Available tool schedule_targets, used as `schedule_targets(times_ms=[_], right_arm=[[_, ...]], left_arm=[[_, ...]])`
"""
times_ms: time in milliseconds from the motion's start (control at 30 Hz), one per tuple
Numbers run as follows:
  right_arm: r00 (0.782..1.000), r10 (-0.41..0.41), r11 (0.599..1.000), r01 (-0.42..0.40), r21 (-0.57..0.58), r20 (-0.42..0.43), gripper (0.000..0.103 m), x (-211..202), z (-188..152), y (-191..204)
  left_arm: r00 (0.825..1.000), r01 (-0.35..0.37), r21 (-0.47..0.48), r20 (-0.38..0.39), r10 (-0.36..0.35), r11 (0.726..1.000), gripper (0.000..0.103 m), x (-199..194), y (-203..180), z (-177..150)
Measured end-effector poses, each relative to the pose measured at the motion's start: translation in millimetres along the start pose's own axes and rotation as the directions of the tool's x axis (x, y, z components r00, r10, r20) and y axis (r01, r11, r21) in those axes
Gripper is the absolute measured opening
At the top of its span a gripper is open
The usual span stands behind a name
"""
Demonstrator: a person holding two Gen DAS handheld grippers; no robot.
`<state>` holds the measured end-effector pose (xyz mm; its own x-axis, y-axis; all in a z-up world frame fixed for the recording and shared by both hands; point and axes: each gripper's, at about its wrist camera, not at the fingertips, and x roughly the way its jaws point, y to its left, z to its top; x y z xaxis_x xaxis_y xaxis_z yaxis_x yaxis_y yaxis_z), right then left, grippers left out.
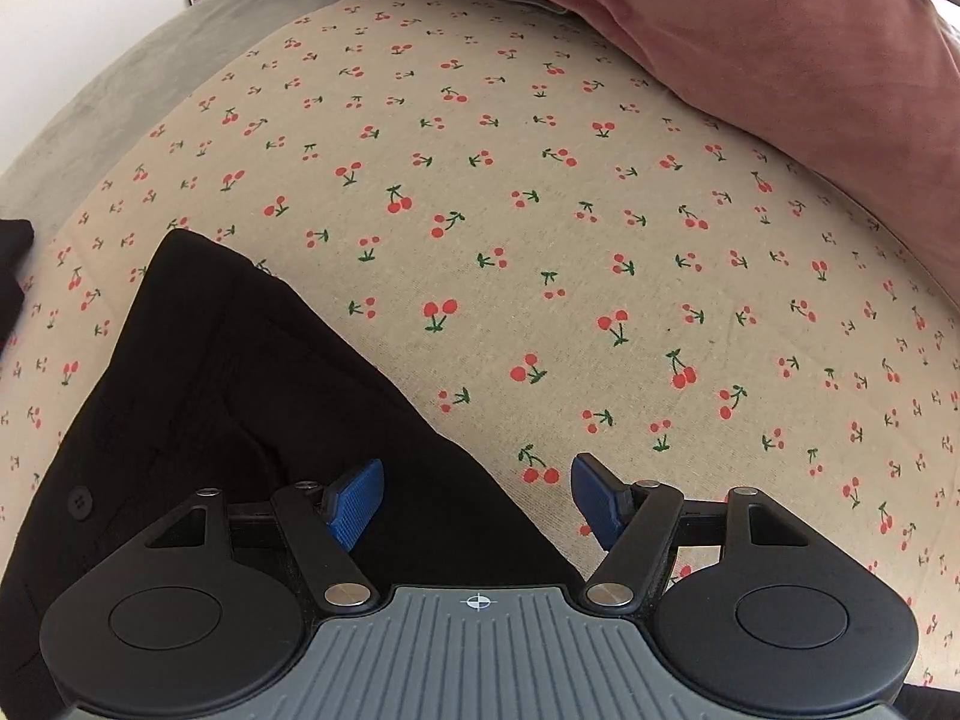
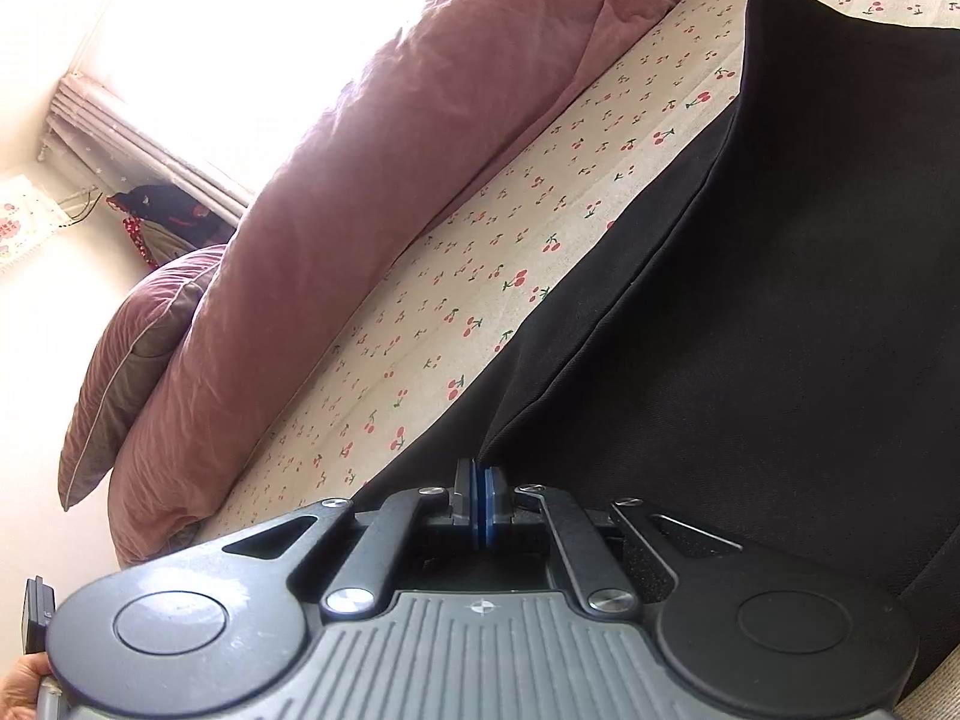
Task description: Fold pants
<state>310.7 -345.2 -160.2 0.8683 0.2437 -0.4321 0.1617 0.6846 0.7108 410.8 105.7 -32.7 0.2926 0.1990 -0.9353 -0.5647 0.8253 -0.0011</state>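
Left gripper spread over black pants edge; right gripper pressed together, possibly pinching cloth; pants stretch ahead.

The black pants are cut off by the left and bottom edges in the left wrist view, and their near part is hidden behind the left gripper; in the right wrist view they run past the right edge; whether cloth is caught between the right gripper's closed jaws cannot be told; the dark heap below the window is too small to be identified.
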Motion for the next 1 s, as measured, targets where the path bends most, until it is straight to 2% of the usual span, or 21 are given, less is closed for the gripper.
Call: schedule_targets(times_ms=[33,100,133,167,267,400,533,633,833,933,1000], right_arm=[[1.000,0.001,1.000,-0.001,-0.005,-0.002,0.001,-2.0,-0.2,-1.2],[1.000,0.000,1.000,0.000,-0.009,-0.003,0.001,-3.4,-0.5,0.0],[1.000,-0.001,1.000,0.001,-0.007,-0.003,0.001,-2.9,-0.3,1.0],[1.000,-0.003,1.000,0.003,-0.005,-0.005,0.001,-3.8,-0.2,1.7],[1.000,-0.017,1.000,0.017,0.009,-0.019,0.001,-10.2,3.0,3.2],[0.999,-0.037,0.999,0.037,-0.004,-0.009,0.001,-26.1,8.1,20.5],[0.999,-0.048,0.998,0.048,-0.035,0.005,0.001,-52.3,11.0,43.4],[0.998,-0.069,0.995,0.069,-0.071,0.008,0.001,-77.2,9.1,60.1],[0.991,-0.135,0.982,0.132,-0.136,-0.018,0.001,-129.4,-6.9,79.2],[0.983,-0.176,0.970,0.166,-0.177,-0.042,0.001,-154.9,-22.2,77.8],[0.979,-0.198,0.959,0.182,-0.218,-0.053,0.001,-170.5,-36.4,74.0]], left_arm=[[1.000,-0.007,-0.005,0.004,0.007,1.000,0.064,-0.2,-0.4,-0.2],[1.000,-0.012,-0.014,0.017,0.012,1.000,0.046,-3.2,2.6,-2.8],[1.000,-0.007,-0.023,0.020,0.008,1.000,0.030,-5.1,5.9,-4.1],[1.000,0.009,-0.036,0.020,-0.008,0.999,0.022,-6.8,10.9,-5.1],[0.997,0.072,-0.065,0.023,-0.071,0.995,0.006,-13.2,28.3,-10.2],[0.986,0.159,-0.076,0.065,-0.155,0.984,0.004,-32.4,54.3,-23.8],[0.962,0.263,-0.094,0.100,-0.253,0.960,0.003,-55.7,90.8,-41.2],[0.938,0.336,-0.102,0.122,-0.324,0.936,0.003,-71.9,119.4,-58.1],[0.865,0.488,-0.093,0.186,-0.466,0.868,0.003,-96.7,180.9,-109.0],[0.826,0.549,-0.089,0.207,-0.524,0.831,0.003,-100.8,212.9,-141.0],[0.807,0.577,-0.085,0.212,-0.551,0.812,0.003,-99.7,230.7,-161.5]])
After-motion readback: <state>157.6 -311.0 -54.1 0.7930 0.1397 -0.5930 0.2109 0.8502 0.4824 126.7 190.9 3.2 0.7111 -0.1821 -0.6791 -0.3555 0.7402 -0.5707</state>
